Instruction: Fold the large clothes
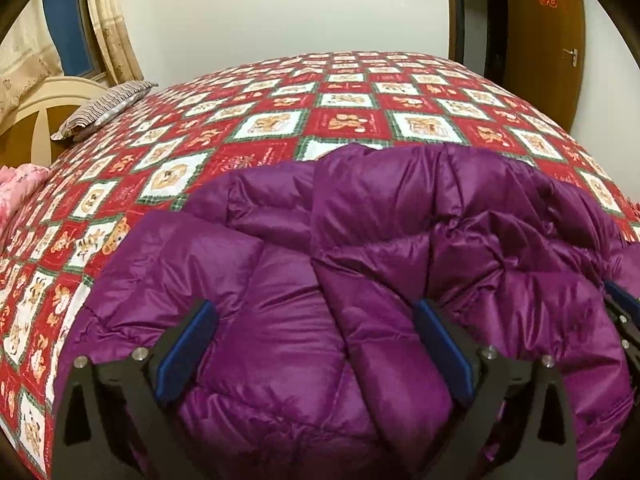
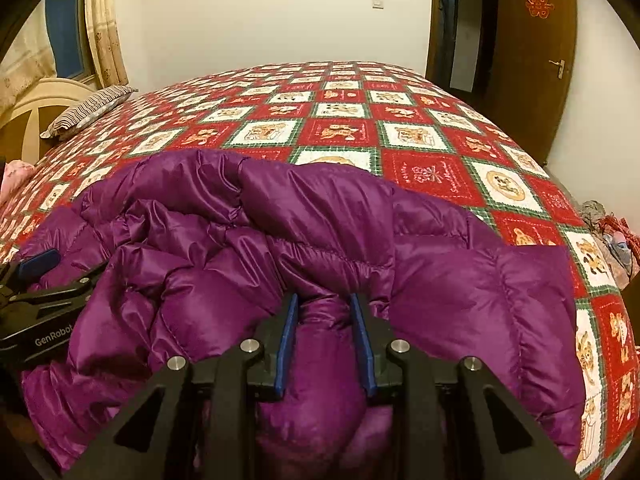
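Purple down jacket (image 2: pixel 320 360) is lying bunched at the lower frame on the bed (image 2: pixel 340 132), the right tool (image 2: pixel 325 344) clamping a puffy fold; the left tool (image 1: pixel 316 344) is gaping apart, so slippery fabric risks sliding loose, springing unfolded

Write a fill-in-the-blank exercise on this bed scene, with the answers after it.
1. The puffy jacket lying on the bed is ____ in colour.
2. The right tool is shut on a bunched fold of the ____.
3. The left tool has its fingers spread ____, pressing on nothing.
4. The striped pillow lies near the ____ end of the patterned bedspread.

Missing words: purple; jacket; open; headboard
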The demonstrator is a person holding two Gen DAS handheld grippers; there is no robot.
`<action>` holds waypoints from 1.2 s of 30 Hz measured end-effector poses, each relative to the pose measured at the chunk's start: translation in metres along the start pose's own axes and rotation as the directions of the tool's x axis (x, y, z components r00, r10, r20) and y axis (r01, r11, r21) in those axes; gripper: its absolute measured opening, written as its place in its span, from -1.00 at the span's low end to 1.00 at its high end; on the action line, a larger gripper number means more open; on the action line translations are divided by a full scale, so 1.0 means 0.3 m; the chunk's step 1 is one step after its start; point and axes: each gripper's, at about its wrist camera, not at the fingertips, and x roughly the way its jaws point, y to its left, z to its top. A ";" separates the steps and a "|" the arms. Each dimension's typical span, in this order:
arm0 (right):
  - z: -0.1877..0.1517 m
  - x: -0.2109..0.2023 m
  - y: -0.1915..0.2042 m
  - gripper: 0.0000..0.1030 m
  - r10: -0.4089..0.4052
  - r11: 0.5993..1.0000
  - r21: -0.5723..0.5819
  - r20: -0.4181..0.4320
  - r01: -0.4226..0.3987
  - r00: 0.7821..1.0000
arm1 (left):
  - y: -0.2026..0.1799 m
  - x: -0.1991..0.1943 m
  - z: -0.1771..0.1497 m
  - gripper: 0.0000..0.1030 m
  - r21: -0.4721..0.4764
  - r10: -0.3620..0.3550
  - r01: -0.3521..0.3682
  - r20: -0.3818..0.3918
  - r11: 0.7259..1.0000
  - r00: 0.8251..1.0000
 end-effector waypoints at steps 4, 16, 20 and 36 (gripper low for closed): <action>0.002 0.002 0.003 -0.31 0.019 1.000 0.005 -0.003 -0.019 1.000 | 0.003 -0.001 -0.003 1.00 -0.011 -0.010 0.010 -0.008 1.000 1.000; -0.083 -0.355 -0.053 -0.05 0.150 0.980 0.123 0.060 -0.156 0.987 | 0.110 -0.267 -0.140 1.00 0.063 -0.142 0.143 -0.031 0.988 0.989; -0.192 -0.518 -0.078 -0.01 0.280 0.940 0.168 0.117 -0.297 0.953 | 0.143 -0.369 -0.225 1.00 0.099 -0.193 0.196 -0.036 0.976 0.980; -0.747 -0.995 -0.248 0.08 0.242 0.930 0.274 0.051 -0.246 0.969 | 0.402 -0.754 -0.631 1.00 0.153 -0.345 0.338 0.025 0.929 0.938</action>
